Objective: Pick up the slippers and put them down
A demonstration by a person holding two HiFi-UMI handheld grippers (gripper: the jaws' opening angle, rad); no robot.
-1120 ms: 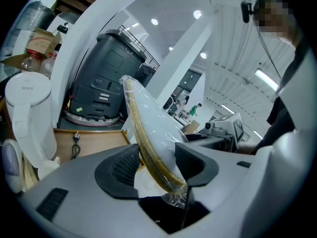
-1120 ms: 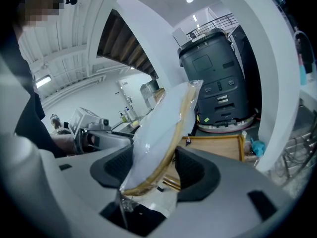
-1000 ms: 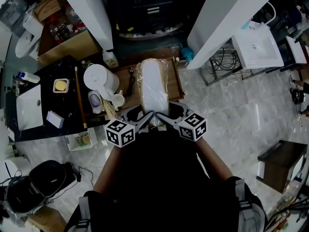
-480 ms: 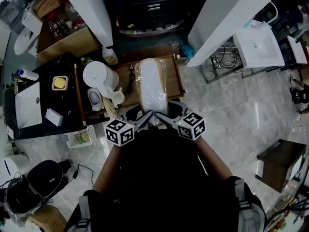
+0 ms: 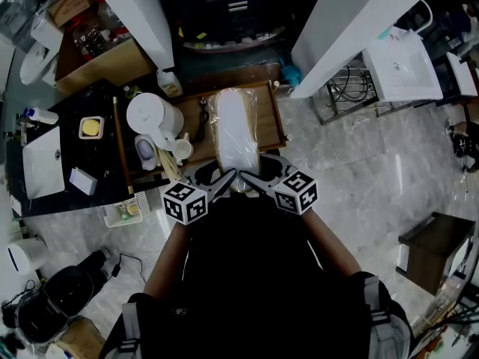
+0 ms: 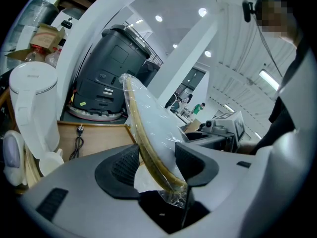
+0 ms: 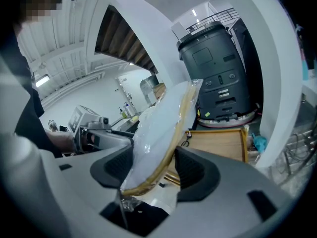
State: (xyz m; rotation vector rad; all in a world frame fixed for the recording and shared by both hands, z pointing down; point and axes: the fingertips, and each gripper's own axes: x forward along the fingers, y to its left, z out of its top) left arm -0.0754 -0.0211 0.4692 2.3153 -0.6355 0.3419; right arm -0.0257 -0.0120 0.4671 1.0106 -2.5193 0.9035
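Slippers (image 5: pixel 237 133) | white, tan-edged sole | sealed in clear plastic (image 6: pixel 174 196)

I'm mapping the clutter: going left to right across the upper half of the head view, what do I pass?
white countertop basin → white kettle → wrapped slippers → white washbasin unit

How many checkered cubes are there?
2. One cube sits on the left gripper, one cube on the right gripper, both grippers clamped on the wrapped slippers. None seems hidden.
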